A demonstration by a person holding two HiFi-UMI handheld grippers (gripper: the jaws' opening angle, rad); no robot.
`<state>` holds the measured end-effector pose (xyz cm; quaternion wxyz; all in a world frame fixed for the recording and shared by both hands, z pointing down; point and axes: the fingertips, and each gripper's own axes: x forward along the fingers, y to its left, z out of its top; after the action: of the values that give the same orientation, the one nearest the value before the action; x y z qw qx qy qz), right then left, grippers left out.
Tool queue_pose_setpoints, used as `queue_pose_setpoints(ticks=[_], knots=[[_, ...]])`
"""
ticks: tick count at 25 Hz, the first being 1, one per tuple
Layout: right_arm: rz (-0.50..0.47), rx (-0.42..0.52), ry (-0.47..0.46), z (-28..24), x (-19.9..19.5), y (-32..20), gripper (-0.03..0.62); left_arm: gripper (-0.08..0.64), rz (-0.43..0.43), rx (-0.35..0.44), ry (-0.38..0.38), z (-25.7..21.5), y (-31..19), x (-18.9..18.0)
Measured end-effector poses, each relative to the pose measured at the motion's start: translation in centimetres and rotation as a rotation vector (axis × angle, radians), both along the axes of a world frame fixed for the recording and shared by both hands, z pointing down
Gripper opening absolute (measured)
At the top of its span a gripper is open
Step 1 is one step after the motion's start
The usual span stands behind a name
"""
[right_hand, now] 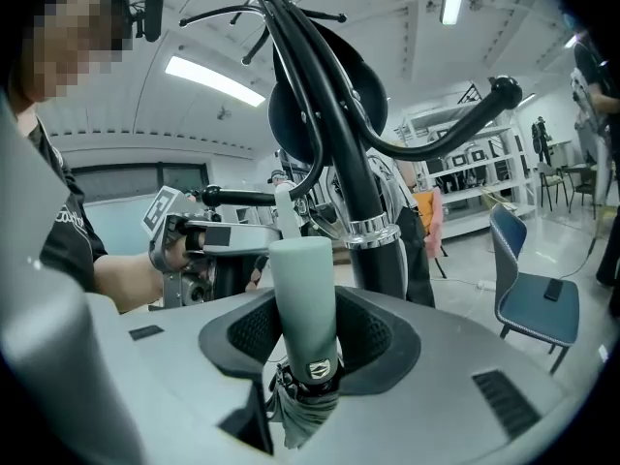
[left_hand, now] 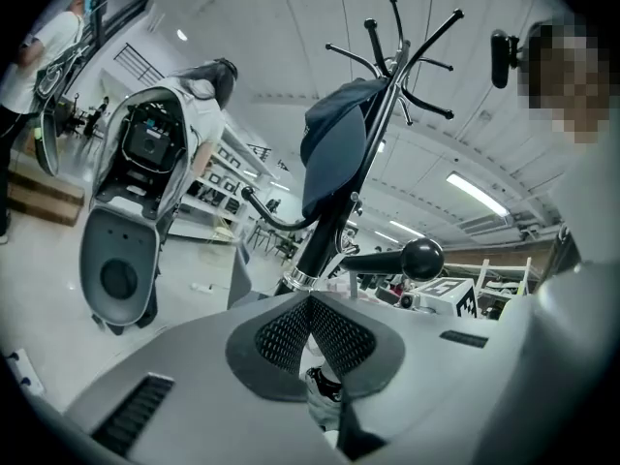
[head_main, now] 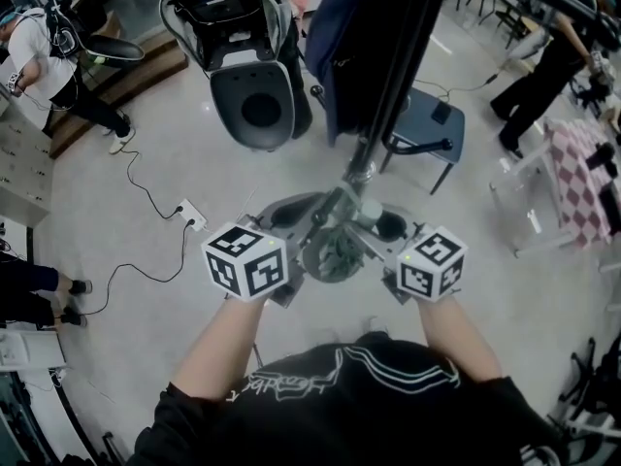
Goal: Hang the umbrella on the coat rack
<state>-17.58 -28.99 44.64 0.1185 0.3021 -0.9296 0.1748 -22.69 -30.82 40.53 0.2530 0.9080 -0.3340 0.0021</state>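
**Lining up the umbrella beside the coat rack**

Left of the coat rack (head_main: 393, 85) pole, the left gripper (left_hand: 310, 303) has its jaws pressed together. A hair-thin cord runs from the pads toward the umbrella, probably the wrist strap, but it's too fine to call a hold. Dead centre, just in front of the pole, there's the folded umbrella (head_main: 335, 257), grey-green and bundled up between the two grippers. Right of the pole, the right gripper (right_hand: 305, 335) is clamped on the umbrella's pale handle (right_hand: 302, 269), which stands upright out of the pads. Higher up the pole hangs a navy jacket (left_hand: 334, 148).

The nearest free peg looks to be the knobbed hook (left_hand: 423, 258), jutting from the pole just past the left jaws. My read: the strap has to go over that knob. So hold the loop open and taut, lift it clear of the ball before lowering, and keep the right clamp firm until the strap carries the weight.
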Motion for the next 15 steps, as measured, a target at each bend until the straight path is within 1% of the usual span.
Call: queue_pose_setpoints(ticks=[5,11,15], knots=[[0.01,-0.014,0.043,2.4,0.9,-0.4,0.161,-0.002,0.011,0.035,0.024,0.1,0.0,1.2],[0.032,-0.087,0.085,6.9,1.9,-0.6,0.161,0.0,0.001,0.011,0.013,1.9,0.1,0.8],[0.032,-0.078,0.067,7.5,1.5,-0.6,0.163,0.0,-0.012,-0.003,0.019,2.5,0.2,0.0]])
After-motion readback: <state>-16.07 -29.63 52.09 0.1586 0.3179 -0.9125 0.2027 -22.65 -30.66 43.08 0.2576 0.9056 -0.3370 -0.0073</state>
